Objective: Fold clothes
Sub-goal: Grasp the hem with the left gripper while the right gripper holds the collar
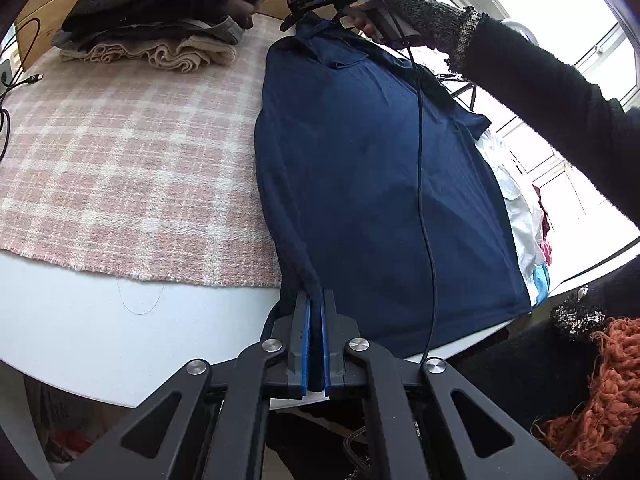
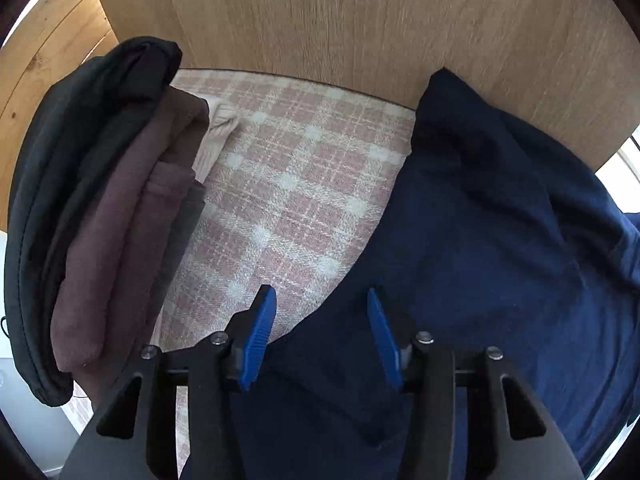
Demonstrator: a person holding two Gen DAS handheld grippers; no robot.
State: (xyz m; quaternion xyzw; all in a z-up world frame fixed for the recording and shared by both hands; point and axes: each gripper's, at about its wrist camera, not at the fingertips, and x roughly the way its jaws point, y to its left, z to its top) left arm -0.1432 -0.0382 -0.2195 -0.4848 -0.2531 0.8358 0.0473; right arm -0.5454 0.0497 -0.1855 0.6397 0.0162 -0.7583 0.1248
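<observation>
We've got the left gripper (image 1: 316,320) clamped on the navy shirt's (image 1: 360,168) near edge, probably to keep it taut over the plaid blanket (image 1: 120,160). Right gripper (image 2: 320,320) sits at the far end, fingers apart. Folded stack (image 1: 160,20) waits far left.

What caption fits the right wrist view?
Right gripper open over navy garment, folded stack at left.
</observation>
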